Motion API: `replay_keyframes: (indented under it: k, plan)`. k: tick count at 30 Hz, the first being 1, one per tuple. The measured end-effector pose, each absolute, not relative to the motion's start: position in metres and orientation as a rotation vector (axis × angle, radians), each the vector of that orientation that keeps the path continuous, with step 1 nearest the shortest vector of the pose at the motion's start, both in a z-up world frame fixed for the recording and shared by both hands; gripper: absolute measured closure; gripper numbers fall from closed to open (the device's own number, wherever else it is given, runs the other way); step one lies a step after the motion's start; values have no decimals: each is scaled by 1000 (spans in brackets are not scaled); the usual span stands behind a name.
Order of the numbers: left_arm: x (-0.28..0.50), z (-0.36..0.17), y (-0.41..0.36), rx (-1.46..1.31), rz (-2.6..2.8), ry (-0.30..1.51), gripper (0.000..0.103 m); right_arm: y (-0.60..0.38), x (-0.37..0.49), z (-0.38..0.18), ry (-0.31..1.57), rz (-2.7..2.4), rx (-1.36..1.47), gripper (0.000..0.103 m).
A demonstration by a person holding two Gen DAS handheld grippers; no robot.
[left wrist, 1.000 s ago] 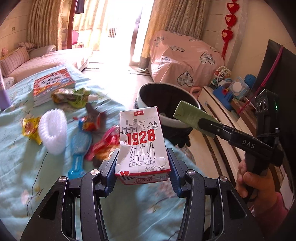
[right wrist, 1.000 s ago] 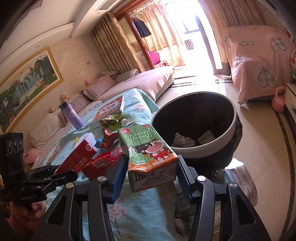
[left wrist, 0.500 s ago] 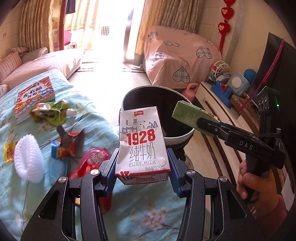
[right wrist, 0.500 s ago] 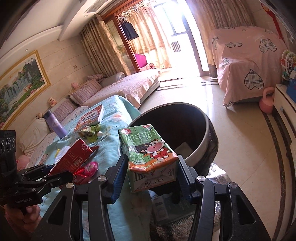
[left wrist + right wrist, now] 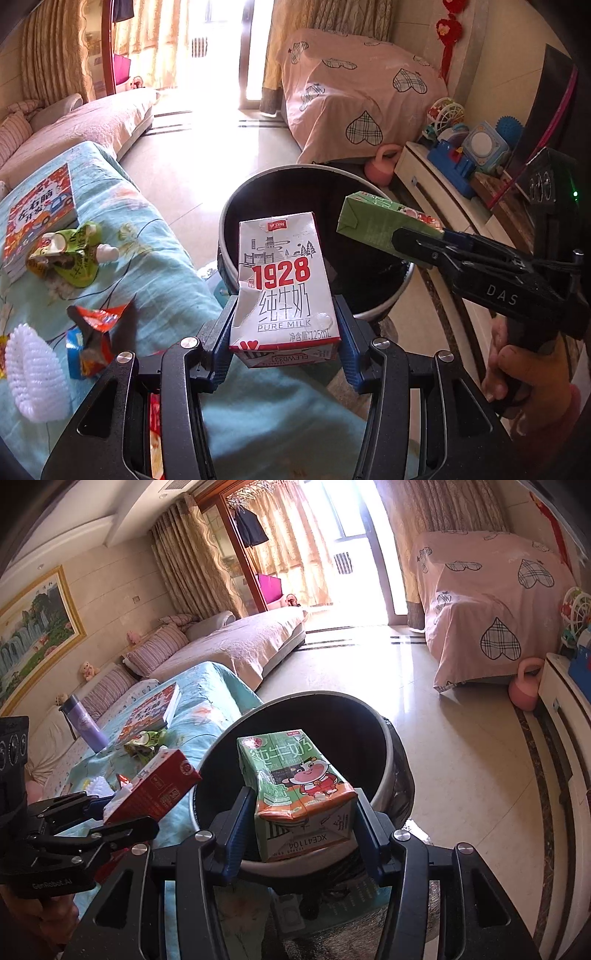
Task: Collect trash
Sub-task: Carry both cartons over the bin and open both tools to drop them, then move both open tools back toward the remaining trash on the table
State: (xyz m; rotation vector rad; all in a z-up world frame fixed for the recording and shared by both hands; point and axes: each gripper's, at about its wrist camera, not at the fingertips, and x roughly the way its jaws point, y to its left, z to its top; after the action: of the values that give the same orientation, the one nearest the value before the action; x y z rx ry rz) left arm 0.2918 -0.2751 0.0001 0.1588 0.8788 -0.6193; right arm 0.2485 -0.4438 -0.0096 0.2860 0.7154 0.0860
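My left gripper [image 5: 282, 343] is shut on a white and red 1928 milk carton [image 5: 282, 280], held by the near rim of the black trash bin [image 5: 376, 310]. My right gripper [image 5: 297, 827] is shut on a green milk carton [image 5: 295, 786], held over the bin's [image 5: 384, 775] opening. The green carton [image 5: 380, 221] also shows in the left wrist view above the bin, and the red carton [image 5: 155, 786] shows at the bin's left rim in the right wrist view. Wrappers [image 5: 92, 332] and a green pouch [image 5: 70, 254] lie on the teal-covered table [image 5: 166, 266].
A white scrubber [image 5: 33, 380] and a book [image 5: 37, 210] lie on the table, a purple bottle [image 5: 83, 723] at its far end. A sofa [image 5: 229, 646] stands behind, a pink-covered piece of furniture [image 5: 491, 605] beyond the bin, a low cabinet with toys [image 5: 461, 162] on the right.
Both grippers have moved right with their cartons, off the table toward the bin; the green carton is now over the bin's opening and the 1928 carton at its rim.
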Motion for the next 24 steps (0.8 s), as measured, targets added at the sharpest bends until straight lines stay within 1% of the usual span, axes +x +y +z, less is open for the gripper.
replay_keyframes:
  k: [12, 13, 14, 15, 16, 17, 21, 24]
  plan:
    - [318, -3, -299, 203, -621, 889, 55, -460, 283, -14, 769, 77, 262, 50]
    - [320, -3, -300, 201, -621, 900, 51, -462, 284, -15, 771, 81, 273, 49]
    - [321, -3, -299, 196, -623, 906, 45, -465, 285, -15, 769, 86, 290, 49]
    - [320, -3, -297, 189, -624, 902, 41, -467, 286, -15, 769, 90, 306, 48]
    - [318, -2, -295, 183, -620, 897, 31, -470, 285, -16, 765, 92, 326, 46]
    - [315, -1, -291, 176, -614, 887, 28, -473, 283, -16, 758, 90, 343, 43]
    - [301, 5, -279, 144, -618, 867, 28, -477, 271, -15, 732, 84, 390, 41]
    - [284, 12, -265, 99, -629, 847, 28, -474, 258, -11, 702, 91, 420, 28]
